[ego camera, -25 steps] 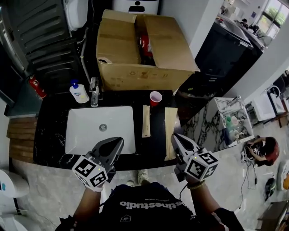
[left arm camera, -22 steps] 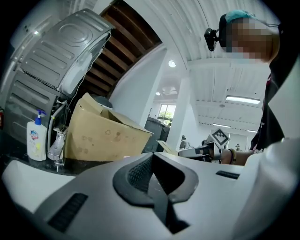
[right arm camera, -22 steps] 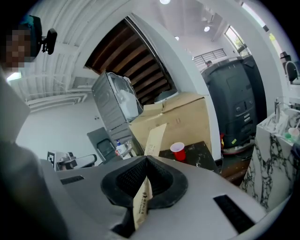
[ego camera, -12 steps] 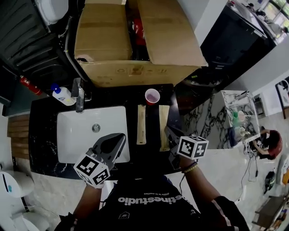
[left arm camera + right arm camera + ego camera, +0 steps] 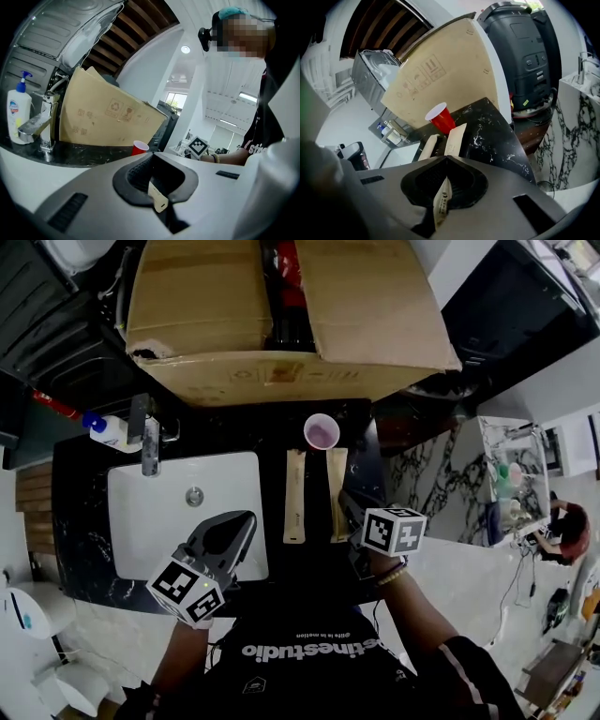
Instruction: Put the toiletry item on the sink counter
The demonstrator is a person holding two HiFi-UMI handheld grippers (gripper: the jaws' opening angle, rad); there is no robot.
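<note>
Tan paper wraps the right packet [image 5: 337, 488] (I take it for the toiletry item), which lies flat on the black stone counter [image 5: 80, 512] close to its outer edge. A matching left packet [image 5: 294, 495] lies beside it, the red cup [image 5: 321, 431] stands just beyond, and the white basin [image 5: 159, 521] is further left. The right gripper [image 5: 446, 160] hangs at the packet's near end, jaws pressed together on nothing. The left gripper [image 5: 152, 157], likewise closed and empty, hovers over the basin. Arriving with unopened jaws would likely shove the light packet off the edge or topple the cup.
</note>
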